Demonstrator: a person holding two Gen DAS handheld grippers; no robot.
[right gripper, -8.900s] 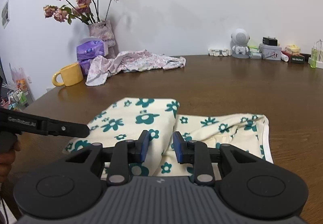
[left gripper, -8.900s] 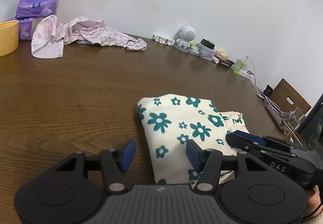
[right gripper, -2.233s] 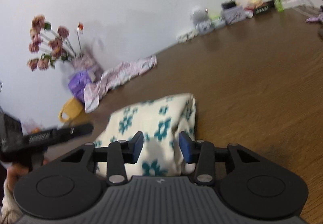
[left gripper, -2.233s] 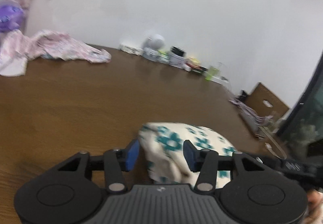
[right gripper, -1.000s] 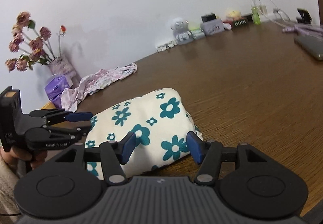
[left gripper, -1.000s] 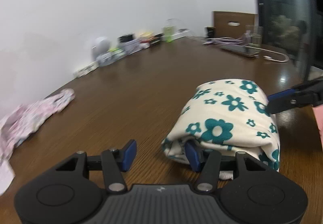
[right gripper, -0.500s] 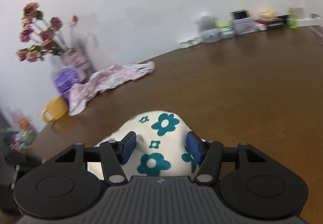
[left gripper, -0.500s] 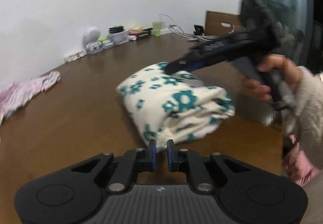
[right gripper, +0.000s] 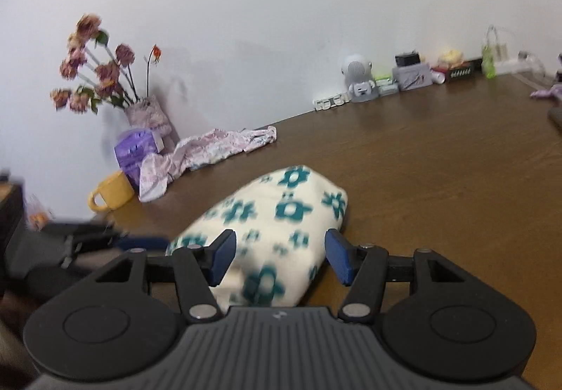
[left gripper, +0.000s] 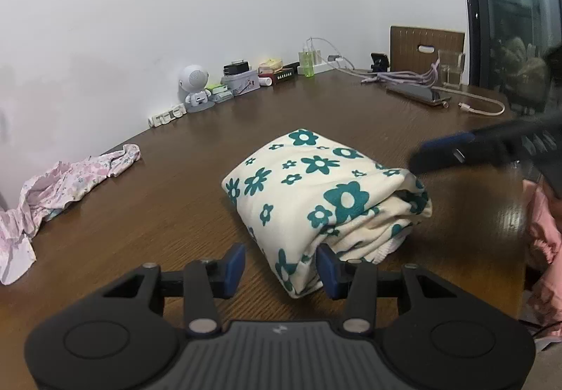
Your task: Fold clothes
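Both tongs, left [left gripper: 280,266] reopened, flank the folded garment [left gripper: 323,200].

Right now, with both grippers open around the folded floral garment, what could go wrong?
1. The cream garment with teal flowers shows loose layers at its near end; closing the left gripper there may pinch only some and undo the fold.
2. The bundle lies near the brown wooden table edge, so a push could slide it off.

Both wrist views face the folded cloth [left gripper: 316,193] closely.
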